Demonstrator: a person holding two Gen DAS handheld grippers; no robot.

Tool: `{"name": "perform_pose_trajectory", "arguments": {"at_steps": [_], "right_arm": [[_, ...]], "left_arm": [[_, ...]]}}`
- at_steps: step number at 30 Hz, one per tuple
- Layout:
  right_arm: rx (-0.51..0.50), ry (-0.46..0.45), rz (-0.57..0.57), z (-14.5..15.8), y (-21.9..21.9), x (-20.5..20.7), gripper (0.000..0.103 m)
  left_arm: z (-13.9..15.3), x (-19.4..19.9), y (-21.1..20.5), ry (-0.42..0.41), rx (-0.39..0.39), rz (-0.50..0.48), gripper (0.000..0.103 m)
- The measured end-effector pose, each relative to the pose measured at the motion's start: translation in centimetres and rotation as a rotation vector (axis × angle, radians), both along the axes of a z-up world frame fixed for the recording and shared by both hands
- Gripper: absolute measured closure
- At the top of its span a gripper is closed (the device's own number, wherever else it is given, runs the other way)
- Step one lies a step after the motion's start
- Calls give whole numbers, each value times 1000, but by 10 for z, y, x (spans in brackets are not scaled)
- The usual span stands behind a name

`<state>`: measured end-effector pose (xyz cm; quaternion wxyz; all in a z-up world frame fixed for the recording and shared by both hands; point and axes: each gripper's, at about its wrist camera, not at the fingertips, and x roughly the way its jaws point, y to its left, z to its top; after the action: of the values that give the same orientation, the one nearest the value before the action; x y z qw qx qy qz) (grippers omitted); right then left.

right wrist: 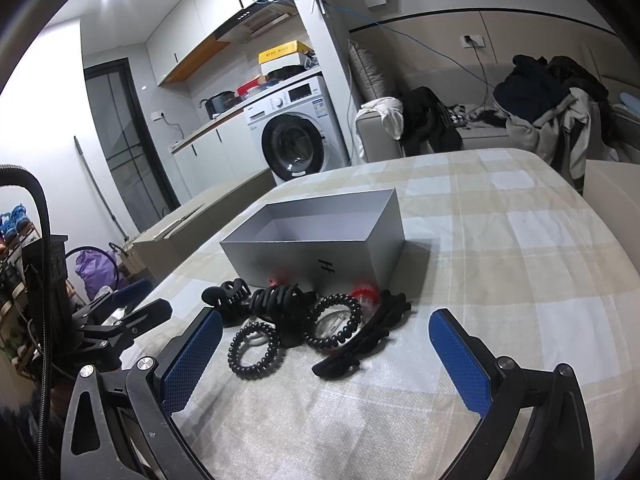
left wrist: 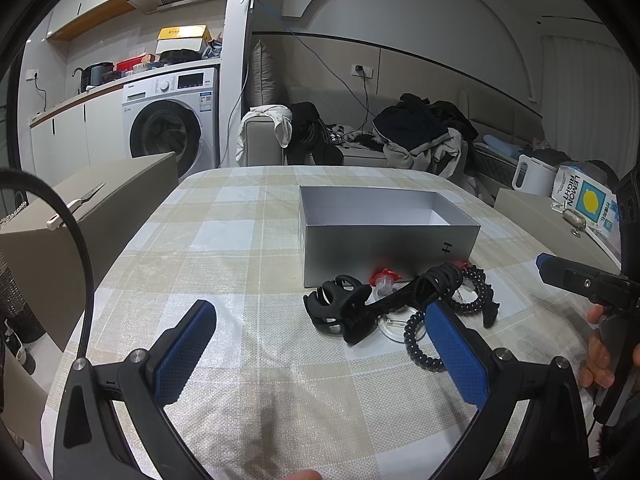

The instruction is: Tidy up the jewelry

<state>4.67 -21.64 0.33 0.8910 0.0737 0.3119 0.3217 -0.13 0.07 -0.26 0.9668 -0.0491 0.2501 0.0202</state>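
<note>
An open grey box stands on the checked tablecloth. In front of it lies a pile of hair things: black claw clips, black spiral hair ties, a long black clip and small red-topped pieces. My left gripper is open and empty, just short of the pile. My right gripper is open and empty, with the pile between and ahead of its fingers. The right gripper's tip shows in the left wrist view.
Beige cabinets flank the table on the left and right. A washing machine and a sofa with clothes stand behind. A lemon-print bag lies at the right.
</note>
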Motion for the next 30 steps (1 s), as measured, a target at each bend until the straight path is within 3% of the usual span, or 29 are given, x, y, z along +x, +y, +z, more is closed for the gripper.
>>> {"name": "perform_pose_trajectory", "arguments": {"at_steps": [18, 30], "right_arm": [[19, 39, 1, -2, -3, 6, 0], [-49, 127, -99, -2, -3, 30, 0]], "left_arm": [[0, 2, 0, 9, -2, 6, 1], [13, 10, 4, 23, -6, 20, 1]]}}
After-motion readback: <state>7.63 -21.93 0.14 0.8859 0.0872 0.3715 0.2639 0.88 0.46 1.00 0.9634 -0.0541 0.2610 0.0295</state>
